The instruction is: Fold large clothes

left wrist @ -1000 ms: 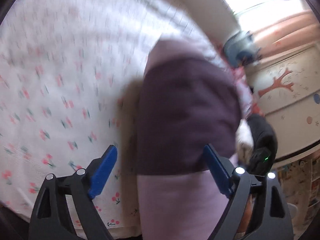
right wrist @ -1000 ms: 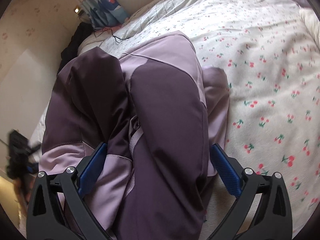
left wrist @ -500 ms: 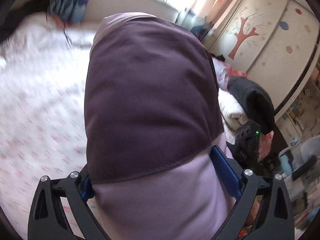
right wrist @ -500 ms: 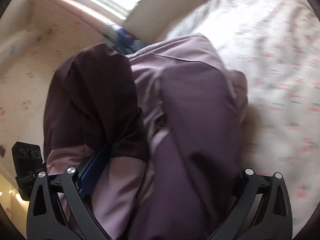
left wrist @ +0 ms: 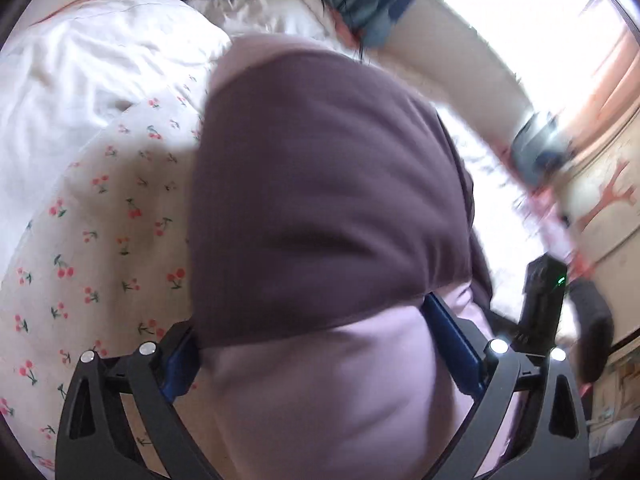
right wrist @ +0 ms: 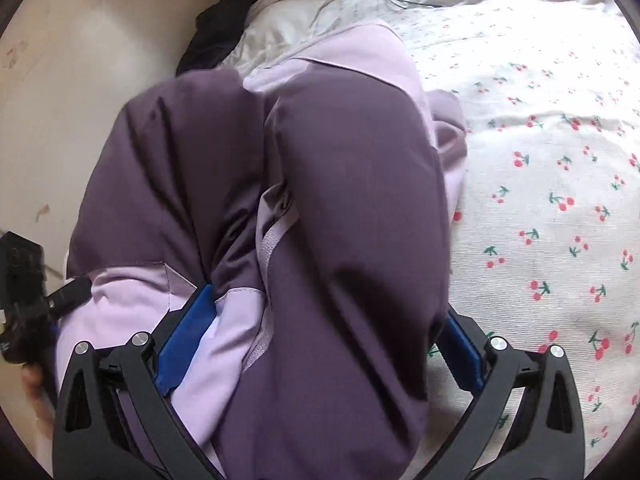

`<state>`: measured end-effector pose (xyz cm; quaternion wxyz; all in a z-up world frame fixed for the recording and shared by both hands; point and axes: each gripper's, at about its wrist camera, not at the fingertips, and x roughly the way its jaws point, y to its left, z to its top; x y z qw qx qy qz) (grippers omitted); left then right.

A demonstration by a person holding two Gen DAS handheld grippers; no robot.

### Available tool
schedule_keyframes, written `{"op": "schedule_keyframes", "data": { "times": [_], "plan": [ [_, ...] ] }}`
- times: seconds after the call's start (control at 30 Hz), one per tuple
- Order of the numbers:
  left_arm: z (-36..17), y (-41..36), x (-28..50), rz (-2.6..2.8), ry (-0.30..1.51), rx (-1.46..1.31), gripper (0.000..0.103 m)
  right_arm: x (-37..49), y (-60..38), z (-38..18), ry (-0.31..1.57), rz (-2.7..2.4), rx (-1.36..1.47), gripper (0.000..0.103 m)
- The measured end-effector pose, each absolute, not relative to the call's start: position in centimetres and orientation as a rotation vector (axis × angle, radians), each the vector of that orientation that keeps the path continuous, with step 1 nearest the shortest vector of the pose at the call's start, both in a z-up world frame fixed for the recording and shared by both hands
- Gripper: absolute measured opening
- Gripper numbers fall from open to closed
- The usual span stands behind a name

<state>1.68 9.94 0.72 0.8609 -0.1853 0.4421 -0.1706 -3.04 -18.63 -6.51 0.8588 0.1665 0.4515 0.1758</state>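
A thick jacket in dark purple and pale lilac (left wrist: 328,200) fills both views. In the left wrist view its bulk sits between the blue pads of my left gripper (left wrist: 316,344), whose jaws stand wide with the padded cloth wedged between them. In the right wrist view the folded jacket (right wrist: 340,184) lies bunched on the bed, and my right gripper (right wrist: 320,340) has its jaws wide around the thick fold, one blue pad (right wrist: 188,332) pressed against lilac cloth. The fingertips are partly hidden by fabric.
The bed has a white sheet with red cherries (right wrist: 552,208) (left wrist: 100,216). A white pillow (left wrist: 92,64) and dark clothing (right wrist: 232,20) lie at the head. A cream wall (right wrist: 80,80) is left; a wardrobe with a tree decal (left wrist: 608,196) is right. The other gripper (left wrist: 544,304) shows at right.
Both grippers swung down with the jacket toward the bed. The left view turned from the wardrobe side to the pillow and sheet. The jacket stays between the jaws.
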Motion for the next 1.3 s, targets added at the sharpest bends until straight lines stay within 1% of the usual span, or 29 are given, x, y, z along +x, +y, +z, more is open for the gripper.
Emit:
{"op": "schedule_keyframes", "data": {
  "times": [0.07, 0.17, 0.2, 0.23, 0.3, 0.33, 0.4, 0.47, 0.53, 0.6, 0.63, 0.67, 0.7, 0.73, 0.83, 0.93, 1.03, 1.1, 1.17, 1.23, 1.27, 1.3],
  "plan": [
    [3.6, 9.3, 0.1, -0.275, 0.785, -0.293, 0.096, -3.7, -19.1, -6.5, 0.954, 0.356, 0.326, 0.097],
    [7.9, 8.6, -0.4, -0.288, 0.622, -0.314, 0.096, -4.1, -19.5, -6.9, 0.983, 0.351, 0.332, 0.097],
    [8.5, 7.7, 0.2, -0.306, 0.621, -0.305, 0.096, -3.9, -19.7, -6.6, 1.002, 0.350, 0.327, 0.097],
    [8.2, 6.3, 1.3, -0.333, 0.660, -0.267, 0.096, -3.5, -19.4, -6.1, 1.029, 0.352, 0.318, 0.097],
    [6.3, 4.6, 3.5, -0.357, 0.747, -0.176, 0.096, -3.0, -19.4, -4.6, 1.080, 0.351, 0.268, 0.097],
    [4.6, 3.0, 4.2, -0.314, 0.788, -0.078, 0.096, -2.7, -19.5, -3.1, 1.073, 0.337, 0.232, 0.097],
    [3.3, 2.4, 4.7, -0.234, 0.777, 0.025, 0.096, -2.2, -19.8, 0.3, 0.966, 0.327, 0.203, 0.097],
    [3.2, 3.6, 4.9, -0.254, 0.783, -0.013, 0.096, -0.3, -19.5, 3.2, 0.873, 0.331, 0.207, 0.097],
    [3.5, 4.0, 5.0, -0.256, 0.785, -0.038, 0.096, 1.9, -18.4, 3.8, 0.854, 0.329, 0.196, 0.097],
    [3.3, 4.0, 4.8, -0.244, 0.783, -0.032, 0.096, 5.5, -16.8, 1.7, 0.870, 0.284, 0.130, 0.097],
    [3.3, 3.6, 4.4, -0.237, 0.779, -0.028, 0.096, 7.4, -16.2, -0.9, 0.903, 0.262, 0.106, 0.097],
    [3.4, 3.3, 4.2, -0.232, 0.777, -0.026, 0.096, 9.6, -15.3, -2.0, 0.934, 0.279, 0.128, 0.097],
    [3.5, 3.2, 4.2, -0.236, 0.778, -0.032, 0.096, 10.5, -15.9, -4.6, 0.950, 0.306, 0.238, 0.097],
    [3.6, 3.2, 4.3, -0.243, 0.777, -0.037, 0.096, 10.8, -16.4, -5.1, 0.946, 0.312, 0.302, 0.097],
    [3.3, 2.5, 4.2, -0.246, 0.798, -0.032, 0.096, 10.0, -17.0, -4.8, 0.960, 0.315, 0.261, 0.097],
    [3.2, 1.7, 3.6, -0.232, 0.776, 0.039, 0.096, 9.9, -17.7, -2.7, 0.986, 0.326, 0.238, 0.097],
    [3.5, 1.8, 3.2, -0.218, 0.755, 0.052, 0.096, 4.4, -19.2, 0.6, 0.894, 0.397, 0.236, 0.097],
    [3.6, 2.2, 3.3, -0.220, 0.755, 0.041, 0.096, 0.2, -19.5, 1.7, 0.866, 0.449, 0.205, 0.097],
    [3.7, 2.2, 3.2, -0.216, 0.753, 0.044, 0.096, -2.5, -19.4, 1.6, 0.882, 0.469, 0.155, 0.097],
    [3.7, 1.9, 3.1, -0.212, 0.747, 0.056, 0.096, -4.5, -19.5, 0.2, 0.916, 0.374, 0.077, 0.097],
    [3.8, 1.8, 3.0, -0.211, 0.745, 0.063, 0.096, -4.7, -19.8, -1.3, 0.949, 0.352, 0.090, 0.097],
    [3.8, 1.7, 2.9, -0.217, 0.743, 0.066, 0.096, -5.0, -20.5, -2.9, 0.993, 0.367, 0.178, 0.097]
  ]
}}
